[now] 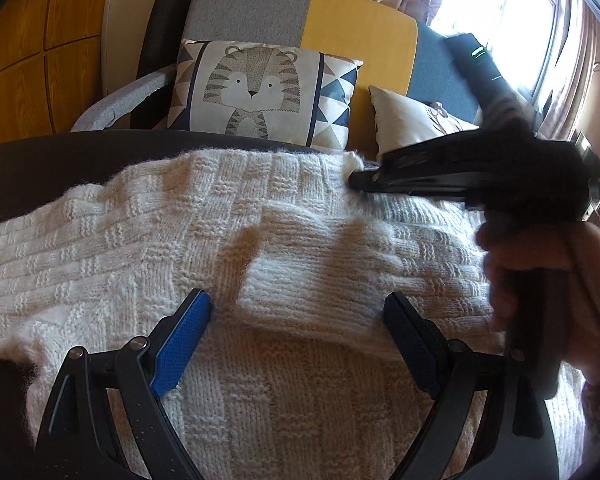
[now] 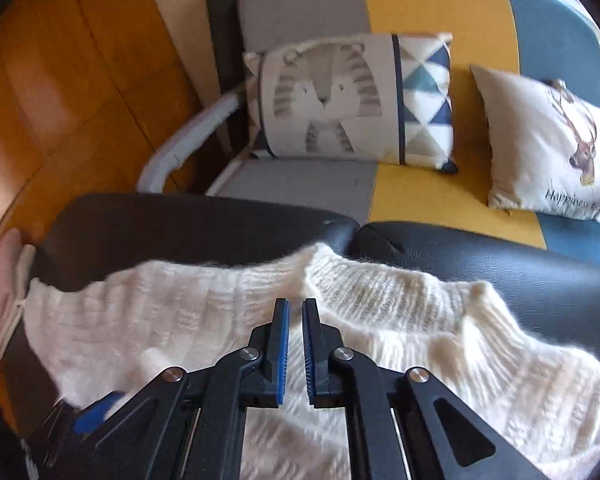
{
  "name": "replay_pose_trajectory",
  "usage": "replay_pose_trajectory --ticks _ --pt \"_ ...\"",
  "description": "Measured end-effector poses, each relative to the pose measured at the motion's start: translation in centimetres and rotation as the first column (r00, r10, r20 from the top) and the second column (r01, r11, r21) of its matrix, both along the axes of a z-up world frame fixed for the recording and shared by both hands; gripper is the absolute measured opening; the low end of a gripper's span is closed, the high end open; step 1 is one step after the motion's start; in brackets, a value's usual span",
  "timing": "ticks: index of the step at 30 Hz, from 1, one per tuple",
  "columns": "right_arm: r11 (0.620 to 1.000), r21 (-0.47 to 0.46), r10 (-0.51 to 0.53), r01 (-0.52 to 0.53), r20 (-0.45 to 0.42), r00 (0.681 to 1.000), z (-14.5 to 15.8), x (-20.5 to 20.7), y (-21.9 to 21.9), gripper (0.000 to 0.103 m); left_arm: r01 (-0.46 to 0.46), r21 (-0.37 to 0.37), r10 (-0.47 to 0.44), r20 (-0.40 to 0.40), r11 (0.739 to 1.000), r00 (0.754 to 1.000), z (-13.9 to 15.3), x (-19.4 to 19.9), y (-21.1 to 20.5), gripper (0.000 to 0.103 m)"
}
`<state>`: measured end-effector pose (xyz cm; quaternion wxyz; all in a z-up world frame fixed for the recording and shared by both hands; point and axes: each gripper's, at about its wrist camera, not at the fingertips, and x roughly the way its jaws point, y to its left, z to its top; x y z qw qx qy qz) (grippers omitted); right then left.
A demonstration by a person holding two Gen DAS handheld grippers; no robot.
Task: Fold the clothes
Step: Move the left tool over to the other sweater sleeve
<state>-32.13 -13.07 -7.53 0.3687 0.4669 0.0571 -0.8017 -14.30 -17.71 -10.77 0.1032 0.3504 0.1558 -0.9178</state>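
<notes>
left claw (image 1: 298, 312) spread wide, straddling a folded sleeve of the cream knit sweater (image 1: 220, 240). right claw (image 2: 295, 320) clenched, nothing visibly pinched, poised over the sweater spread on the black cushioned surface (image 2: 500, 264).

We see the right gripper (image 1: 360, 181) only as a dark blur beside the sweater (image 1: 228, 240), its fingertips unreadable. The hand (image 1: 548, 280) holding it is smeared and cut off. The sweater's lower part runs out of frame.

Chunky matt cream knit sweater (image 1: 260, 240) on smooth, glossy black leather surface (image 2: 500, 264).
</notes>
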Motion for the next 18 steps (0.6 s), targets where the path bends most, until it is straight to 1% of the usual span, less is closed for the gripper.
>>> replay_pose_trajectory --ticks 1,2,5,6,7,8,10,11,12,13,14,16,18 --pt "1.000 0.001 -0.010 0.010 0.020 1.000 -0.6 -0.4 -0.2 0.005 0.000 -0.001 0.000 0.000 1.000 1.000 0.0 0.0 0.0 0.091" --pt "1.000 -0.008 -0.018 0.019 0.027 0.999 -0.9 -0.5 -0.2 0.002 0.000 0.000 0.000 -0.001 1.000 1.000 0.0 0.0 0.0 0.091" --pt "0.999 -0.007 -0.036 0.036 0.020 0.999 -0.9 -0.3 0.0 0.003 0.001 0.002 -0.001 -0.002 1.000 1.000 0.0 0.1 0.0 0.091" --pt "0.999 -0.021 -0.046 0.046 0.024 0.999 -0.6 -0.2 0.4 0.003 0.001 0.002 -0.001 -0.003 1.000 1.000 0.0 0.1 -0.1 0.091" --pt "0.997 -0.056 -0.060 0.062 0.026 0.998 -0.3 -0.1 1.1 0.003 0.001 0.002 -0.001 -0.003 1.000 1.000 0.0 0.1 -0.1 0.091" --pt "0.993 -0.084 -0.088 0.089 0.014 0.996 0.2 0.0 2.1 0.006 0.000 0.001 0.000 -0.002 1.000 1.000 0.0 0.2 -0.1 0.091" --pt "0.982 -0.110 -0.160 0.156 -0.030 0.987 1.3 0.1 4.3 0.006 -0.001 -0.002 0.001 -0.001 1.000 1.000 0.0 0.1 0.0 0.091" --pt "0.979 -0.089 -0.187 0.182 -0.057 0.981 1.6 0.1 5.2 0.006 -0.001 -0.004 0.001 -0.001 1.000 1.000 0.0 0.1 0.0 0.091" --pt "0.980 -0.044 -0.197 0.195 -0.068 0.978 1.5 0.1 5.8 0.006 -0.001 -0.005 0.001 0.000 1.000 1.000 0.0 0.1 0.0 0.091" --pt "0.980 -0.007 -0.200 0.200 -0.063 0.978 1.3 0.0 6.3 0.006 -0.001 -0.005 0.001 0.001 1.000 1.000 0.1 0.1 0.0 0.091" --pt "0.980 -0.010 -0.201 0.201 -0.053 0.978 1.3 0.3 7.1 0.007 -0.001 -0.006 0.001 0.001 1.000 1.000 0.1 0.1 0.0 0.091" --pt "0.979 -0.118 -0.168 0.164 -0.024 0.985 2.1 2.0 9.0 0.009 -0.002 -0.011 0.002 0.004 1.000 1.000 0.1 0.0 0.1 0.091" --pt "0.974 -0.203 -0.104 0.098 -0.016 0.994 3.2 4.9 9.9 0.009 -0.002 -0.015 0.003 0.007 1.000 1.000 0.2 0.0 0.1 0.091"
